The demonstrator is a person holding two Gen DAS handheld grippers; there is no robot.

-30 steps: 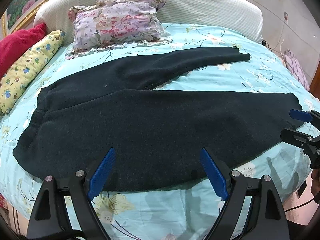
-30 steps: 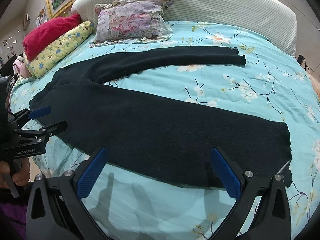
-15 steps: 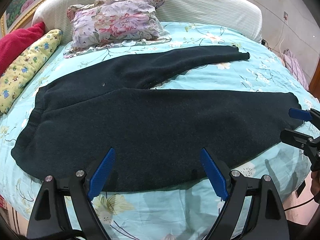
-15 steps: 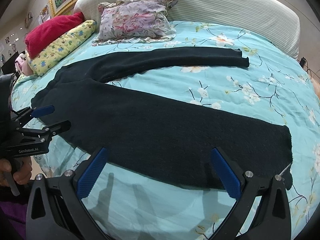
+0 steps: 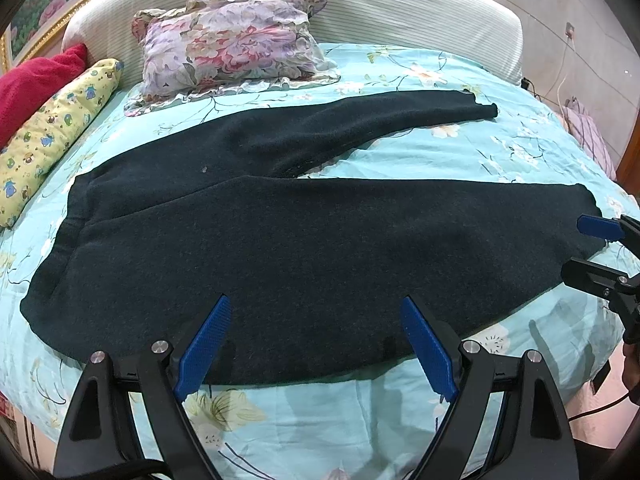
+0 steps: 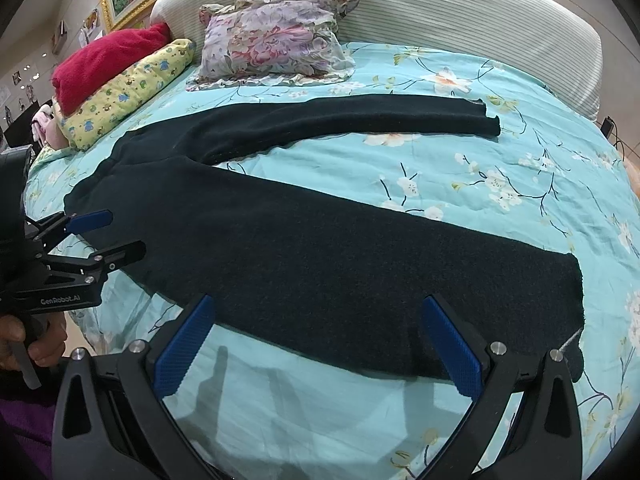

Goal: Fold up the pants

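Dark pants (image 5: 304,240) lie flat on the turquoise floral bedsheet (image 5: 460,152), waist to the left and legs spread in a V to the right. My left gripper (image 5: 315,304) hovers open over the near edge of the near leg, close to the waist end. It also shows at the left of the right wrist view, left gripper (image 6: 124,231), beside the waistband. My right gripper (image 6: 319,304) is open above the near edge of the same pants (image 6: 320,248), toward the hem. At the right edge of the left wrist view, the right gripper (image 5: 580,248) sits just off the hem. Neither holds cloth.
A floral pillow (image 5: 232,44), a yellow bolster (image 5: 52,128) and a red cushion (image 5: 32,84) lie by the striped headboard (image 5: 400,4). The bed's near edge drops off below both grippers. A hand (image 6: 24,344) holds the left gripper's handle.
The pants lie as before. In the right wrist view the bed has drifted slightly right, and the left gripper sits a bit closer to the waistband. Both grippers stay open.
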